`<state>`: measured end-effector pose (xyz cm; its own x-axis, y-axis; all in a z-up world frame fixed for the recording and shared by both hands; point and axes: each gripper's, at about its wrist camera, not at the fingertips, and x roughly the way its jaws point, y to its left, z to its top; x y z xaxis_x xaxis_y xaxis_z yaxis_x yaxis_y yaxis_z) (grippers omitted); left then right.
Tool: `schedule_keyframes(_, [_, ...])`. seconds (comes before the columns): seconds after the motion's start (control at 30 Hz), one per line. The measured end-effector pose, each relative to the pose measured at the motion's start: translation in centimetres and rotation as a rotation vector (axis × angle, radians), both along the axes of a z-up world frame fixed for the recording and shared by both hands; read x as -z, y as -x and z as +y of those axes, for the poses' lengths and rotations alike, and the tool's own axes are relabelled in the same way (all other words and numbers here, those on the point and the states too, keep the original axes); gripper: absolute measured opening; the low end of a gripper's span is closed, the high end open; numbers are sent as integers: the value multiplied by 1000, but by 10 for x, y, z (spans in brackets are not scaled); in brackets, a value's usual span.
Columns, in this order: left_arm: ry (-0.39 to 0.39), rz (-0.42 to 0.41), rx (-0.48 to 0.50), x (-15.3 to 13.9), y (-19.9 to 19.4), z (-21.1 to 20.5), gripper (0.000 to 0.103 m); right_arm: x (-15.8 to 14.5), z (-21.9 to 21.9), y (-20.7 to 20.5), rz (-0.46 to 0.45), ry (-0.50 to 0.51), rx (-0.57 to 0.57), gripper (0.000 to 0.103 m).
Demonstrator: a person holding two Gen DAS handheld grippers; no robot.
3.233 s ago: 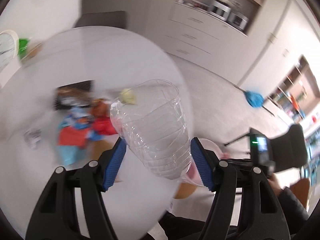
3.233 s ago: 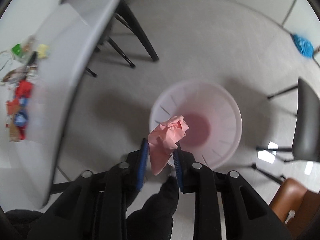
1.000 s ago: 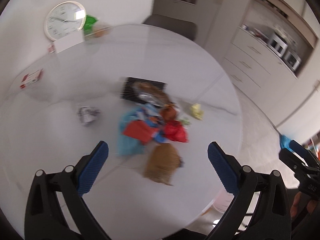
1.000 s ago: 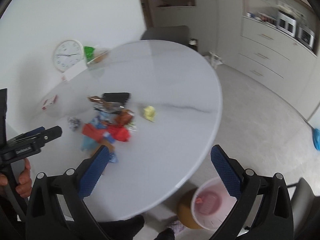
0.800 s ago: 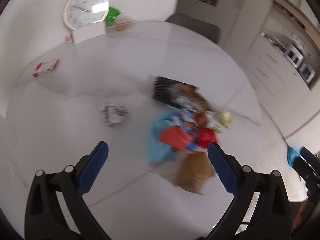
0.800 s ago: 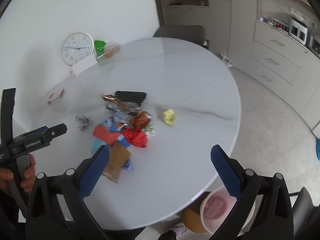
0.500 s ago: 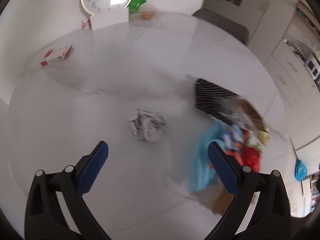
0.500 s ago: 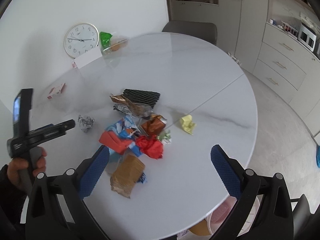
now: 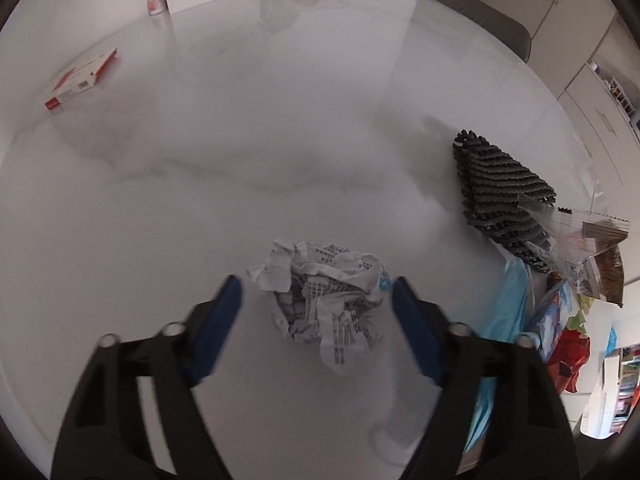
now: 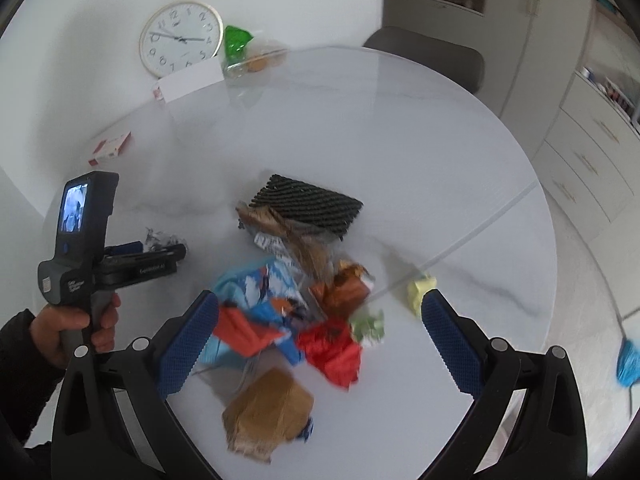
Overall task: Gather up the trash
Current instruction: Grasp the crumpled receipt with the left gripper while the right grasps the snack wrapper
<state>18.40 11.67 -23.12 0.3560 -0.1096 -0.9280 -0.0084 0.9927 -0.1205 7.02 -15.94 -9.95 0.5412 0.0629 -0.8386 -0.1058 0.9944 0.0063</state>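
A crumpled printed paper ball (image 9: 324, 300) lies on the white round table (image 9: 280, 140), between the blue pads of my left gripper (image 9: 317, 286). Its jaws are closing, and a gap still shows at the left pad. In the right wrist view the same paper ball (image 10: 160, 237) shows small at the left. My right gripper (image 10: 320, 299) hangs wide open and empty above the trash pile. The pile holds a red wrapper (image 10: 332, 350), a blue wrapper (image 10: 256, 284), a brown paper bag (image 10: 268, 412) and a black ribbed piece (image 10: 308, 204). A yellow scrap (image 10: 420, 290) lies beside the right pad.
A clock (image 10: 181, 38), a white card, a green bag (image 10: 236, 42) and a red-and-white box (image 9: 80, 80) stand along the far side. A grey chair (image 10: 424, 60) is behind the table, cabinets at the right. A person's hand (image 10: 80, 328) holds the left gripper.
The left gripper dropped toward the paper ball and its jaws narrowed around it. The right gripper came in over the trash pile, still wide open.
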Motion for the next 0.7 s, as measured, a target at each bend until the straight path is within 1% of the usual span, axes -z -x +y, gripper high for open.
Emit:
schedule_keyframes(0.03, [-1, 7, 6, 2, -1, -1, 59, 4, 3, -9, 3, 12, -21, 100])
schedule_keyframes(0.13, [5, -1, 27, 4, -4, 1, 53, 14, 12, -28, 17, 34, -81, 100])
schedule_keyframes(0.2, [16, -7, 38, 3, -4, 4, 51, 22, 20, -42, 29, 59, -130, 100])
schedule_keyframes(0.27, [31, -10, 39, 0, -3, 6, 51, 32, 30, -53, 36, 98, -170, 98])
schedule_keyframes(0.3, [45, -12, 38, -1, -3, 9, 51, 38, 35, -59, 46, 116, -193, 95])
schedule_keyframes(0.33, [57, -14, 39, -2, -3, 11, 50, 42, 38, -63, 55, 122, -204, 91])
schedule_keyframes(0.4, [73, -19, 38, -6, -2, 13, 50, 53, 42, -72, 84, 128, -225, 85])
schedule_keyframes(0.47, [86, -26, 39, -10, -1, 15, 50, 61, 46, -79, 114, 126, -237, 71])
schedule_keyframes(0.5, [92, -31, 42, -14, 1, 16, 50, 63, 45, -81, 131, 117, -242, 57])
schedule_keyframes(0.53, [95, -36, 46, -18, 2, 16, 50, 64, 46, -83, 141, 104, -243, 47])
schedule_keyframes(0.57, [97, -42, 50, -21, 5, 16, 50, 63, 44, -84, 141, 83, -240, 42])
schedule_keyframes(0.63, [101, -54, 55, -29, 8, 17, 50, 58, 41, -85, 133, 43, -232, 38])
schedule_keyframes(0.7, [106, -69, 60, -39, 12, 18, 50, 48, 36, -84, 118, -25, -215, 37])
